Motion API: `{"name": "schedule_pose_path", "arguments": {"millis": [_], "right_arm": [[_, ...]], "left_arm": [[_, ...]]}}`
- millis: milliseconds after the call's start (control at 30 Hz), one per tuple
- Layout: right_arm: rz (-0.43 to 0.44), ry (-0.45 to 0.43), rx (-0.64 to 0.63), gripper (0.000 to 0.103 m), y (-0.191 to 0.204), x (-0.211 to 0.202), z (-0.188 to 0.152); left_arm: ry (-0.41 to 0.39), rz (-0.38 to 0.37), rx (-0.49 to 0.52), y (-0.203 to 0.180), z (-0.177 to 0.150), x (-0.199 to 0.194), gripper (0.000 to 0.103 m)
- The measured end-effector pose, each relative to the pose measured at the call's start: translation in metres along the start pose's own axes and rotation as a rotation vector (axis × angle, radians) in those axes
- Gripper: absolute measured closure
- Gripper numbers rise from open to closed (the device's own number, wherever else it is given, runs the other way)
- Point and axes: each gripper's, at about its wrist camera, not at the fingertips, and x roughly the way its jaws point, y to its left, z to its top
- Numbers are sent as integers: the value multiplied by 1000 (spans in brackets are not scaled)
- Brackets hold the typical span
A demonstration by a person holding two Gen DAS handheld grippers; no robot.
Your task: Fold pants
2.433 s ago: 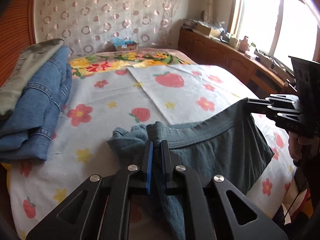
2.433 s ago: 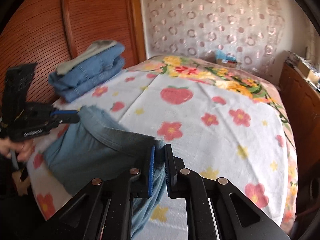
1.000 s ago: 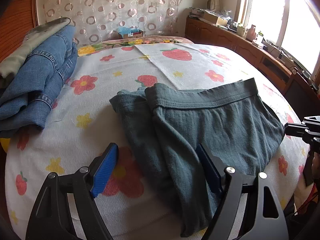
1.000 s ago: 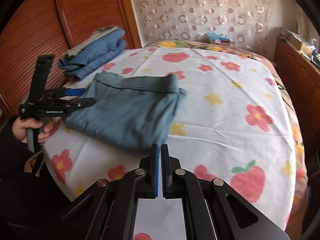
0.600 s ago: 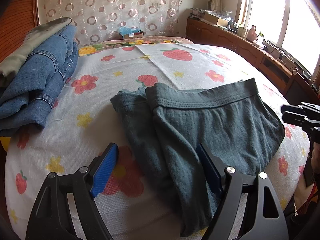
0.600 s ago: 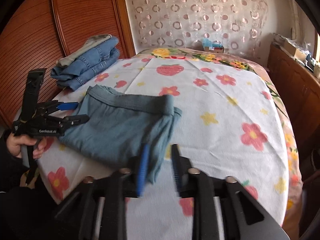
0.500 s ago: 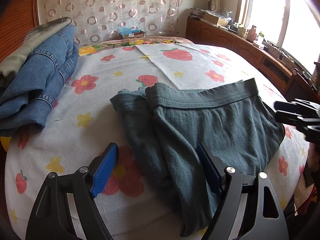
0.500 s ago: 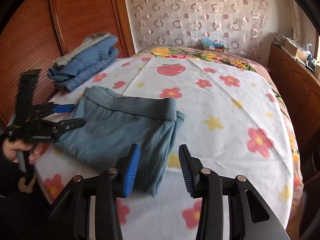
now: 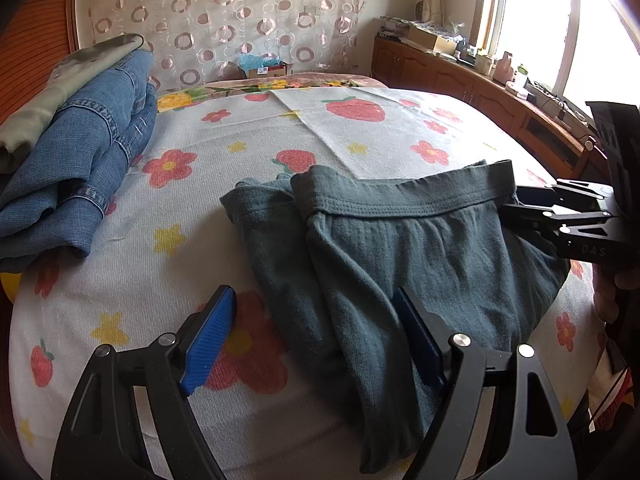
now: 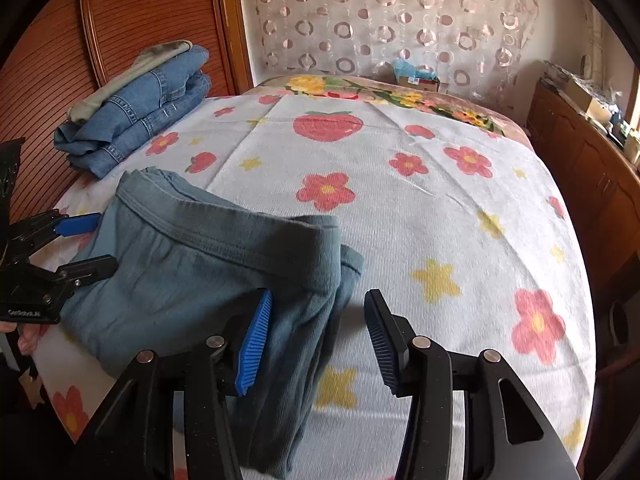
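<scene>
Both the left tool and right tool gape apart over the folded grey-green knit pants, while only the right view shows the bed's far side.

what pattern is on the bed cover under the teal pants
White bed cover printed with red flowers, yellow stars and strawberries; clearest in the right wrist view.

Bed with flower-and-strawberry cover, folded teal pants near its edge, stacked jeans beside them
</scene>
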Motion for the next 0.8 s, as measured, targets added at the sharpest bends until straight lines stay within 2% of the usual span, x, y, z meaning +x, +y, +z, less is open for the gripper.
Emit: {"name": "schedule_pose_path", "arguments": {"millis": [233, 467, 633, 800], "right_arm": [[14, -9, 2, 46, -3, 4, 0], [0, -3, -19, 35, -1, 6, -2], [3, -3, -19, 35, -3, 6, -2], [5, -5, -19, 35, -4, 5, -2]], "left_arm": [[0, -1, 0, 0, 0, 0, 22], [1, -6, 5, 1, 0, -1, 22], [11, -42, -27, 7, 6, -1, 22], [-16, -67, -44, 14, 23, -7, 22]]}}
